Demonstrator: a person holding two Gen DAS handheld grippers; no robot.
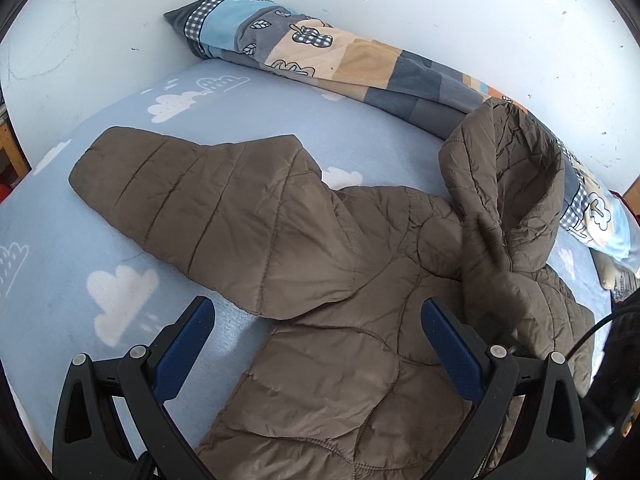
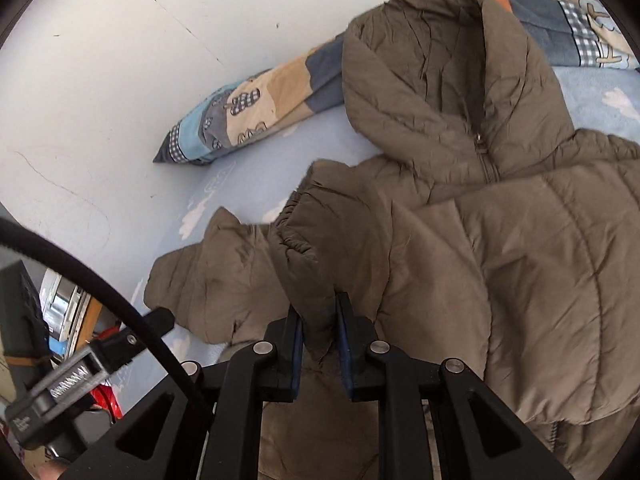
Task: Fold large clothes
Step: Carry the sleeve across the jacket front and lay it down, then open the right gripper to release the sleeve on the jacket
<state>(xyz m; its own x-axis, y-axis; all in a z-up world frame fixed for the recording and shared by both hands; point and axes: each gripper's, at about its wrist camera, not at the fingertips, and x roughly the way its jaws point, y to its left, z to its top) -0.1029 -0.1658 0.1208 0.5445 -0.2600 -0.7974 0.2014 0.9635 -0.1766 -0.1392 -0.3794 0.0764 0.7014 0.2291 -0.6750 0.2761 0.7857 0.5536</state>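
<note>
Left wrist view: the left gripper (image 1: pixel 318 330) hangs with jaws spread wide and nothing between them, above the brown quilted jacket (image 1: pixel 340 280) lying on the cloud-print bedsheet (image 1: pixel 120 240), one sleeve (image 1: pixel 192 196) stretched out flat. Right wrist view: the right gripper (image 2: pixel 319 312) pinches a sleeve cuff (image 2: pixel 300 248), lifted above the jacket's body, near the patchwork pillow (image 2: pixel 256 116).

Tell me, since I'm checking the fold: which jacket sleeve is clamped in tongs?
The sleeve with the gathered cuff, pinched in the right tongs. The other sleeve lies flat on the bed, untouched; the left tongs gape.
</note>
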